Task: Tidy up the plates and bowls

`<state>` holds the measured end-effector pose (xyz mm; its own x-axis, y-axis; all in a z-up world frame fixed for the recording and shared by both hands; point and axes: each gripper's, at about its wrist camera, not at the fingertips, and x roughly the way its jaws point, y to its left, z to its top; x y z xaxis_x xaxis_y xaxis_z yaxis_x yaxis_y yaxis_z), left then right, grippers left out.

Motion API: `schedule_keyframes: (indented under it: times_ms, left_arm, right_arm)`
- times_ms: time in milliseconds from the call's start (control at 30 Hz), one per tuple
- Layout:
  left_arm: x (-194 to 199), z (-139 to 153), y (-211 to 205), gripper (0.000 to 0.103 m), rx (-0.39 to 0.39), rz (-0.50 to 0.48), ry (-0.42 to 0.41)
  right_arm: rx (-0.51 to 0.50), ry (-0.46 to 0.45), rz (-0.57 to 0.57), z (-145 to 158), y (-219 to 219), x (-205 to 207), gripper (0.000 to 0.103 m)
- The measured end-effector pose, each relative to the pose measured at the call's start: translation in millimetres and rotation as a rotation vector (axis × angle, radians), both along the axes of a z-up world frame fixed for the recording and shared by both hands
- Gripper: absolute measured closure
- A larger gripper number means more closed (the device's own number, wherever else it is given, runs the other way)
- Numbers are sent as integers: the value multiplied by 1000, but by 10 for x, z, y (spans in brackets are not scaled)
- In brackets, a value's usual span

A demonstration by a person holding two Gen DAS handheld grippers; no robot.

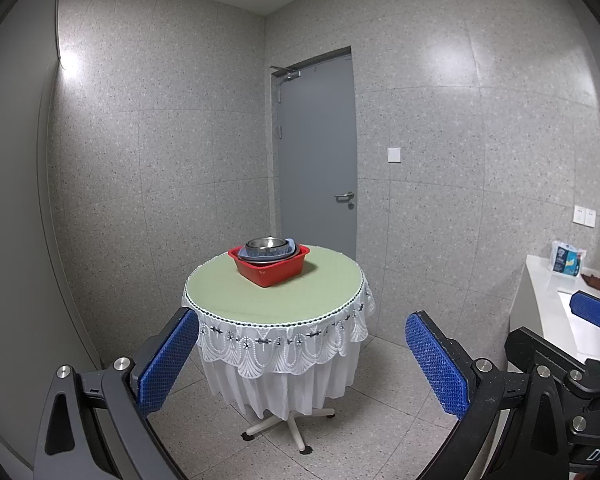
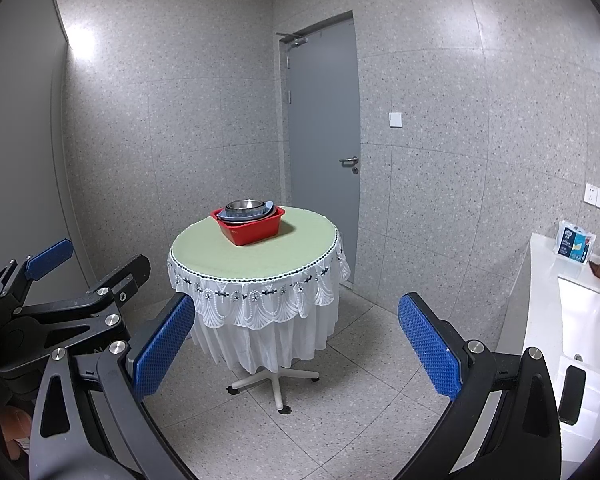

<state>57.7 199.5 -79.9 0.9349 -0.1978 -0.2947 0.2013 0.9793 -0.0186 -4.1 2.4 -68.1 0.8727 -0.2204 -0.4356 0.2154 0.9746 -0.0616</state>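
Observation:
A red plastic basin [image 1: 270,266] stands on a round table [image 1: 274,294] with a green top and white lace skirt, some way ahead of me. In it lies a blue-grey plate [image 1: 266,255] with a steel bowl [image 1: 265,243] on top. The basin [image 2: 249,225] and bowl [image 2: 242,204] also show in the right wrist view. My left gripper [image 1: 300,354] is open and empty, well short of the table. My right gripper [image 2: 296,340] is open and empty too, beside the left one.
A grey door [image 1: 318,152] is shut behind the table. A white counter with a sink [image 2: 584,320] runs along the right; a tissue pack [image 2: 575,242] lies on it. The table stands on a wheeled star base [image 2: 276,384]. Tiled floor lies between me and the table.

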Motion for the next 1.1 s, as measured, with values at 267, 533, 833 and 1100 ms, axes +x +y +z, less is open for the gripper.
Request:
schedule_keyframes:
  times_ms: [267, 533, 833, 1100]
  left_arm:
    - [34, -18, 34, 1, 3, -3, -15]
    - [61, -34, 30, 1, 0, -5, -10]
    - [32, -10, -29, 1, -1, -1, 1]
    - [40, 5, -65, 1, 3, 4, 9]
  right_arm:
    - [2, 2, -4, 0, 37, 47, 0]
    - [1, 5, -4, 0, 29, 84, 0]
    - [7, 9, -10, -38, 92, 103, 0]
    - [14, 14, -14, -68, 162, 120, 0]
